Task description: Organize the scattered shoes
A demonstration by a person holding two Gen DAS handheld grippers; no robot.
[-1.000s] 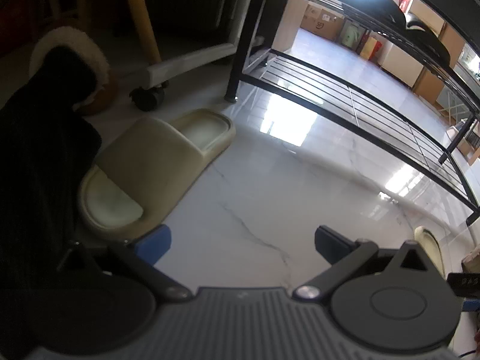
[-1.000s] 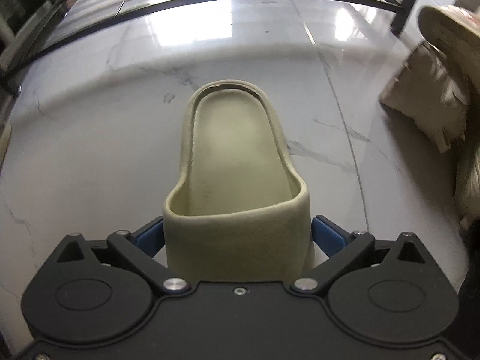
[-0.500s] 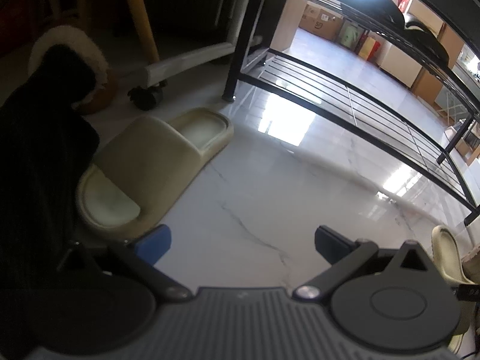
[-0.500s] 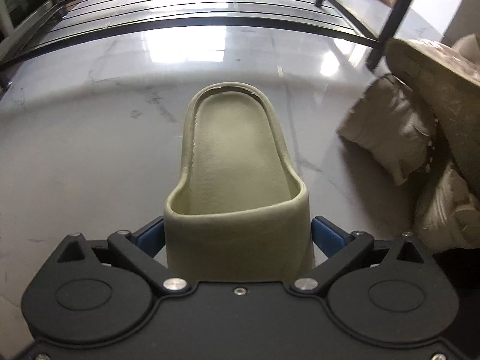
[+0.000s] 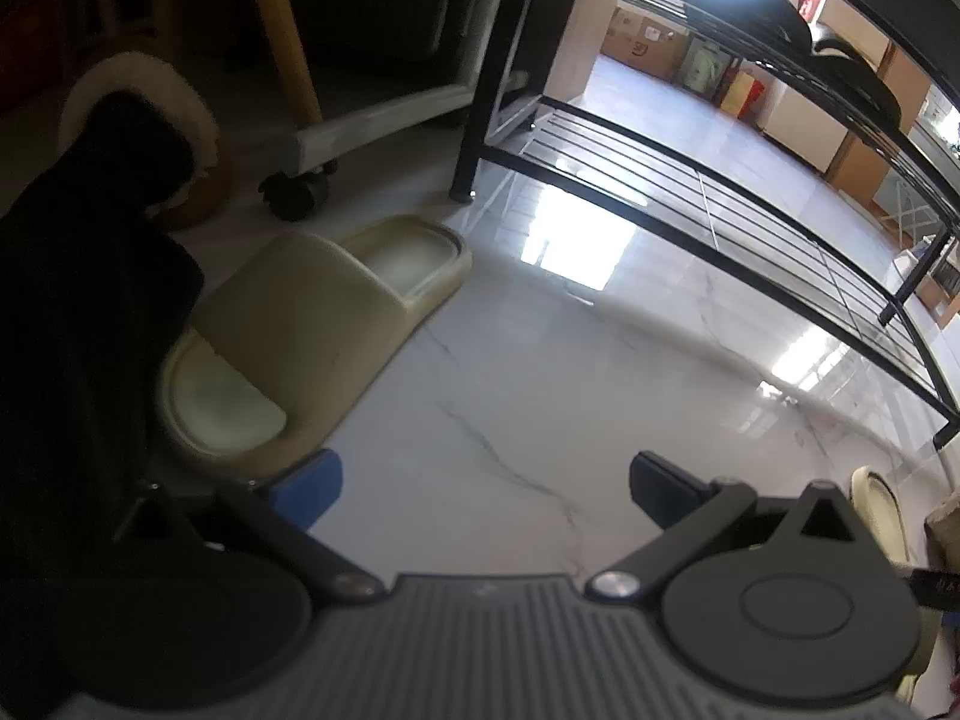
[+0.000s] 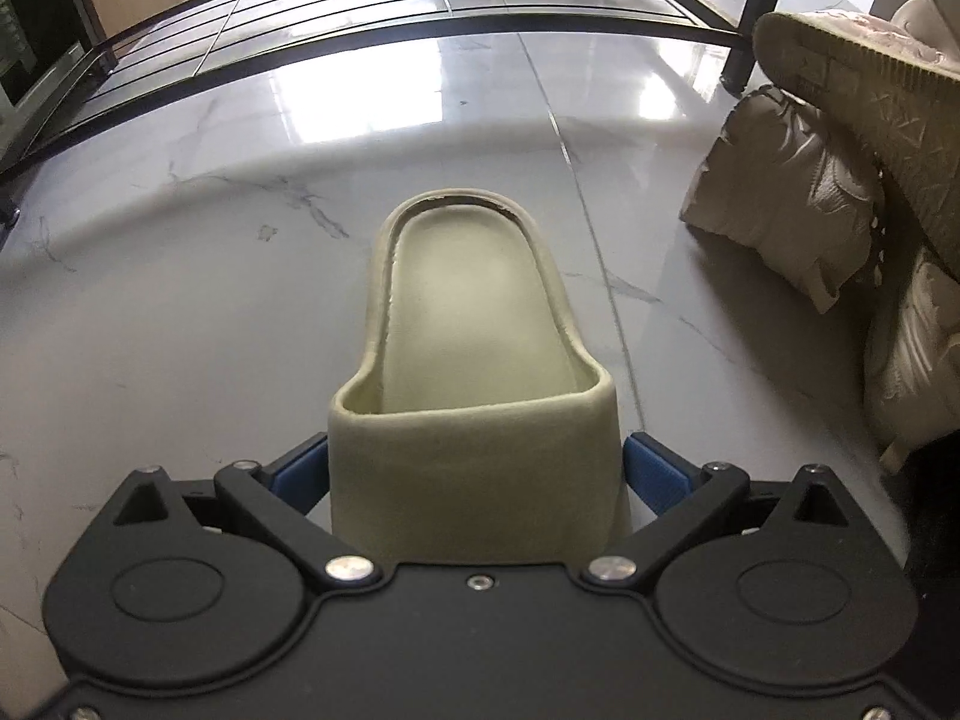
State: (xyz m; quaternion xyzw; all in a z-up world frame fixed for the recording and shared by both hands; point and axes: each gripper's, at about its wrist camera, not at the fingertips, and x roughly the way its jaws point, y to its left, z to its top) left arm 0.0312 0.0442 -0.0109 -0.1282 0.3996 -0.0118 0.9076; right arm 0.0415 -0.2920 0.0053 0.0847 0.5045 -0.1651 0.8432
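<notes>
Blue pads of my right tool (image 6: 475,468) clamp olive slide (image 6: 474,354) by strap, heel pointing toward black rack (image 6: 336,18). Beige sneakers (image 6: 840,192) crowd right edge. My left tool (image 5: 486,483) spread wide, empty; second slide (image 5: 312,336) just left on marble floor (image 5: 540,372), open floor ahead.

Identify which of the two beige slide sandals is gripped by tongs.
The slide sandal clamped by the right tongs; its twin lies free on the floor beside the left tongs.
</notes>
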